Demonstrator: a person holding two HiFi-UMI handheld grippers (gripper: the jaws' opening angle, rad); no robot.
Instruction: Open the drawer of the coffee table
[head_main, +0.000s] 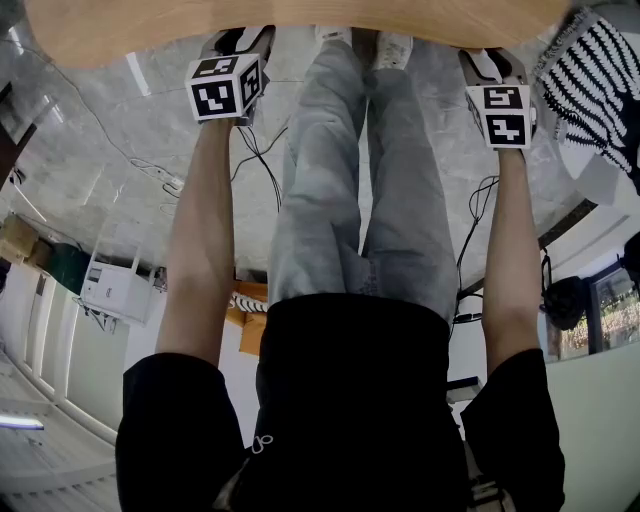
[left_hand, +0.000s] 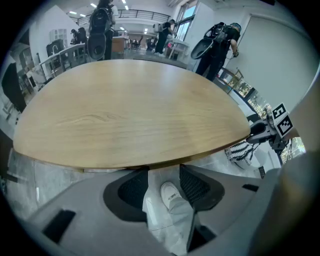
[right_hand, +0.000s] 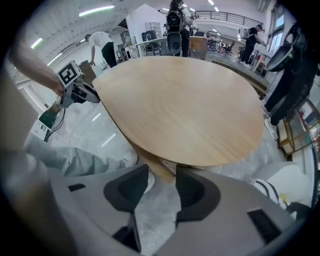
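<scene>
Holding left tongs (left_hand: 164, 174) and right tongs (right_hand: 161, 175) spread, empty, beside worktop (left_hand: 130, 115) rim; could clamp rim instead of unseen drawer.

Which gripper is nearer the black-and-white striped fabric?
The right gripper, at the head view's right: the striped fabric lies just beside it, while the left gripper is on the far side of the person's legs.

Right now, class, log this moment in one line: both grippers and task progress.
left gripper: open, empty, at coffee table edge | right gripper: open, empty, at same edge | task: nothing gripped yet
</scene>
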